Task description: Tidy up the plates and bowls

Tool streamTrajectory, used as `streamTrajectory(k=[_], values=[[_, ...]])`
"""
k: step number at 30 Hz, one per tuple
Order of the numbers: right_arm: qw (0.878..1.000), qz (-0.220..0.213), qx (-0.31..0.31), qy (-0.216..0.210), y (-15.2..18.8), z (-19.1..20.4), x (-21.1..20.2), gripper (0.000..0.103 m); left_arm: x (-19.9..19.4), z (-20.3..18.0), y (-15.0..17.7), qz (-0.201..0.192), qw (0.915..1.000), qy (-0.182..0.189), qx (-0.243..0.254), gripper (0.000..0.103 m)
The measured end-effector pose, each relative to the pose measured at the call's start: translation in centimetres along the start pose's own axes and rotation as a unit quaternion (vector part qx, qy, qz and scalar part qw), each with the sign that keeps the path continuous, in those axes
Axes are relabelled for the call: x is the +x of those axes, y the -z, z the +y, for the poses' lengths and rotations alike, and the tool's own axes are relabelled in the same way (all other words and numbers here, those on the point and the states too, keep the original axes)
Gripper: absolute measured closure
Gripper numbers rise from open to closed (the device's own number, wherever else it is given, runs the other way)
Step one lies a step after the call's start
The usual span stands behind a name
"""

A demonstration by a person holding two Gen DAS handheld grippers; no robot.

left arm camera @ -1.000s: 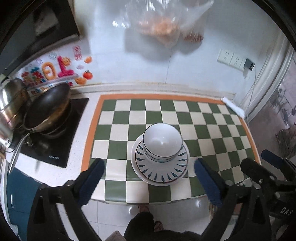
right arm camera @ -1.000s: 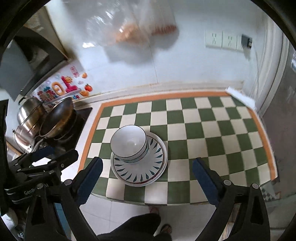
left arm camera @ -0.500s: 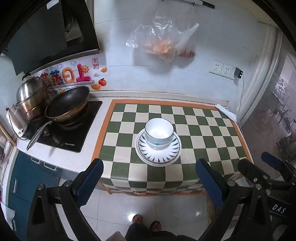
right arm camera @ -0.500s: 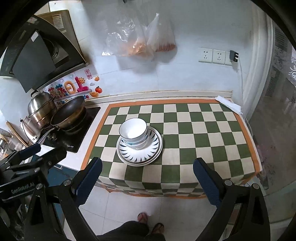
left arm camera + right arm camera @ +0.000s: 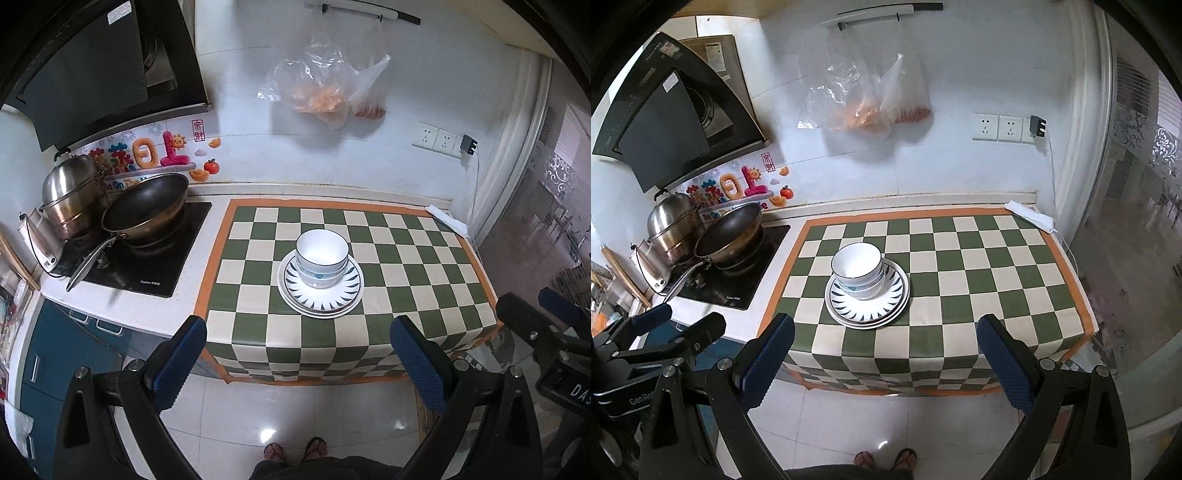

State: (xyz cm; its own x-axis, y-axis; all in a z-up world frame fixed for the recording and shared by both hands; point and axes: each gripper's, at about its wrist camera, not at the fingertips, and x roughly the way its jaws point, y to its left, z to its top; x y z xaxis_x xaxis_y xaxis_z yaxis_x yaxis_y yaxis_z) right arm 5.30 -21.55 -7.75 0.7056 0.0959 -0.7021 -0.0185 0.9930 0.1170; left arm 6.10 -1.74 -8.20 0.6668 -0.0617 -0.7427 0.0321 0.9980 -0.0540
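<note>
both grippers had drawn well back from the counter, the left gripper (image 5: 297, 356) and right gripper (image 5: 884, 354) spread wide and empty. the bowls (image 5: 322, 256) sat nested on the stacked plates (image 5: 320, 295) mid-cloth (image 5: 406, 266); the tidying looked finished.

Glossy ceramic bowls (image 5: 322, 254) (shiny steel pot (image 5: 72, 195))

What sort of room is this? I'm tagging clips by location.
A home kitchen, most likely: a wok sits on a cooktop under a range hood, and bowls are stacked on plates on the counter.
</note>
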Motion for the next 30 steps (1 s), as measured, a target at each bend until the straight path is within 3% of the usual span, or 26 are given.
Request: streamTrajectory(k=[30], values=[[1.000, 0.012, -0.010, 0.002, 0.5, 2.7, 0.6, 0.002, -1.8, 3.4, 0.7, -0.010, 0.9999, -0.011, -0.005, 0.001]])
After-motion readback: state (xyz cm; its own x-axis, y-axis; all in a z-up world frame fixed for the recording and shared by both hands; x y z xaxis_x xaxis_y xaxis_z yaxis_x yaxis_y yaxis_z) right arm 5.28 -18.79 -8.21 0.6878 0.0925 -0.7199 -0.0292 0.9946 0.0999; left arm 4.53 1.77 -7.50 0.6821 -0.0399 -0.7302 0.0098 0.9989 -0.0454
